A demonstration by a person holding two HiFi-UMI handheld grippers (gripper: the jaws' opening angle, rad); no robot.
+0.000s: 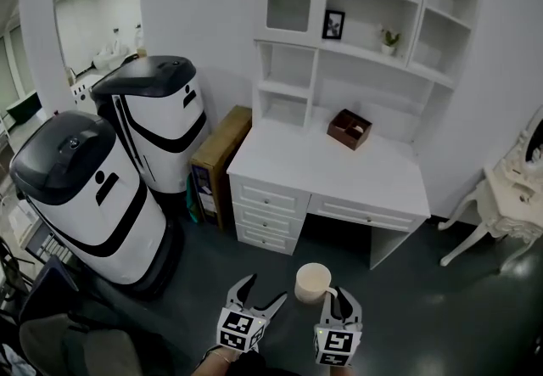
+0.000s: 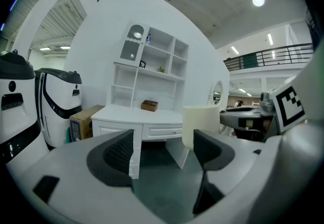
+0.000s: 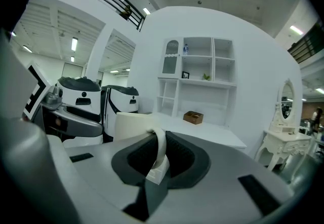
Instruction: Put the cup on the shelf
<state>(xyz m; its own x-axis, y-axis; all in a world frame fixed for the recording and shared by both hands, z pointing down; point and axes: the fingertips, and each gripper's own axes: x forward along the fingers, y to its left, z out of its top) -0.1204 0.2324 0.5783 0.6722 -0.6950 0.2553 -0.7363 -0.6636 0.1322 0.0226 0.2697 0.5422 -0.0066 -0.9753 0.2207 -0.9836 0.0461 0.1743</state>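
Note:
A cream cup hangs over the dark floor in front of the white desk. My right gripper is shut on its handle, and the cup body sticks out to the left of the jaws. My left gripper is beside it on the left, open, with nothing between its pads. The cup shows just past its right pad, apart from it. The white shelf unit stands on the desk further ahead.
A brown box sits on the desktop. The shelves hold a picture frame and a small plant. Two white-and-black robots and a cardboard box stand left of the desk. A white vanity table stands at the right.

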